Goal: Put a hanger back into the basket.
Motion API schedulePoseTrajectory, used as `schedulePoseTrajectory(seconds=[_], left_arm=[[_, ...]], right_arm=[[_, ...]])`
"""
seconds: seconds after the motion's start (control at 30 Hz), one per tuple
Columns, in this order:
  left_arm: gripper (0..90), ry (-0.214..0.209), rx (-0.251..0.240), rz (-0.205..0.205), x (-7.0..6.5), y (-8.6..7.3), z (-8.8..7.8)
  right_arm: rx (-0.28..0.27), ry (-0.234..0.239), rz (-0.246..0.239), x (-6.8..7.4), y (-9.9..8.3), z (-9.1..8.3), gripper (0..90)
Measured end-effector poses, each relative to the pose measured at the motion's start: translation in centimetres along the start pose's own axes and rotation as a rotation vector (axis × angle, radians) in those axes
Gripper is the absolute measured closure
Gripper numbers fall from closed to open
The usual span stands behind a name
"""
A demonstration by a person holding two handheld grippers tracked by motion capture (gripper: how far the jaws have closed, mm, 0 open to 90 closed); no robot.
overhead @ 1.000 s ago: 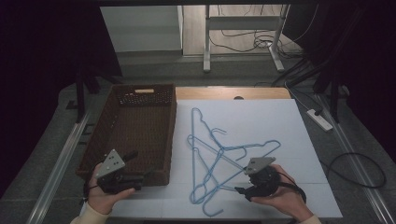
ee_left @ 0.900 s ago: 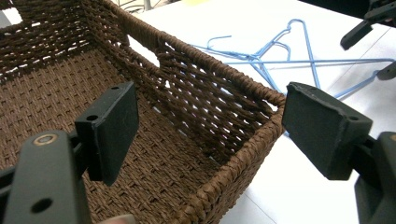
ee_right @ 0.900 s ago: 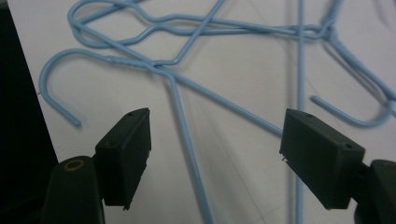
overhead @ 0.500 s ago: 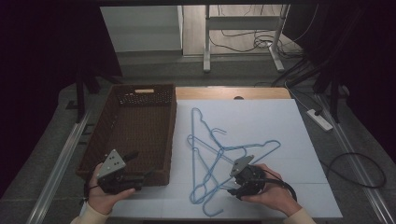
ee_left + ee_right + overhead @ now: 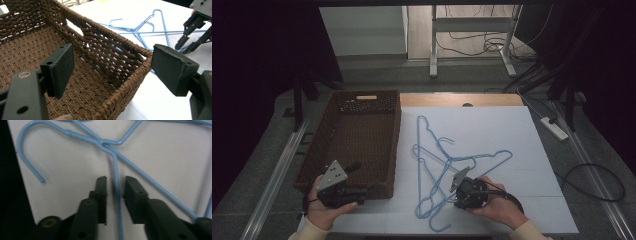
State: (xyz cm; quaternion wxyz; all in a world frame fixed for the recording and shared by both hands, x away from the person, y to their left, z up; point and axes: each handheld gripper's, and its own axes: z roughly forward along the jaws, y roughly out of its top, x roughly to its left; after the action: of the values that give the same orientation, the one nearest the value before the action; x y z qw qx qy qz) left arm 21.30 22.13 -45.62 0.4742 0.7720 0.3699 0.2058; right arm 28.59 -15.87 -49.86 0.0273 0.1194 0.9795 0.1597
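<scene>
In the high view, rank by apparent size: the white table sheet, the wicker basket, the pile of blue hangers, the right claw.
1. White table sheet
2. Wicker basket
3. Pile of blue hangers
4. Right claw, clearly smallest

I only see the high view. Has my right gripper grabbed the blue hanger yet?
Observer: Not yet. In the right gripper view, the right gripper has just been closing its jaws, and a hanger wire runs between them with a gap on each side.
Operator: And my left gripper?
Observer: The left gripper view shows the left gripper open wide, one jaw inside the basket and one outside its wall.
</scene>
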Motion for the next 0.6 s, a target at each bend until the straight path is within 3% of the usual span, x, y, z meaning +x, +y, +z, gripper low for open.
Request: schedulePoseTrajectory(seconds=[0.03,0.1,0.27,0.43,0.6], left_arm=[[20.1,0.000,0.000,0.000,0.0,0.0,0.0],[20.1,0.000,0.000,0.001,0.0,0.0,0.0],[20.2,0.000,-0.003,0.005,-0.1,0.1,-0.1],[20.2,0.002,-0.004,0.007,-0.2,0.2,-0.1],[20.4,0.001,-0.010,0.015,-0.4,0.4,-0.1]], right_arm=[[0.000,0.000,0.000,0.0,0.0,0.0,74.5],[0.013,0.022,-0.019,-0.1,0.2,0.0,85.6],[0.008,-0.004,-0.073,0.0,0.0,-0.2,87.2],[-0.041,-0.014,-0.061,-0.3,-0.3,-1.1,87.4],[-0.152,0.008,-0.007,-1.3,-1.2,-3.2,87.6]])
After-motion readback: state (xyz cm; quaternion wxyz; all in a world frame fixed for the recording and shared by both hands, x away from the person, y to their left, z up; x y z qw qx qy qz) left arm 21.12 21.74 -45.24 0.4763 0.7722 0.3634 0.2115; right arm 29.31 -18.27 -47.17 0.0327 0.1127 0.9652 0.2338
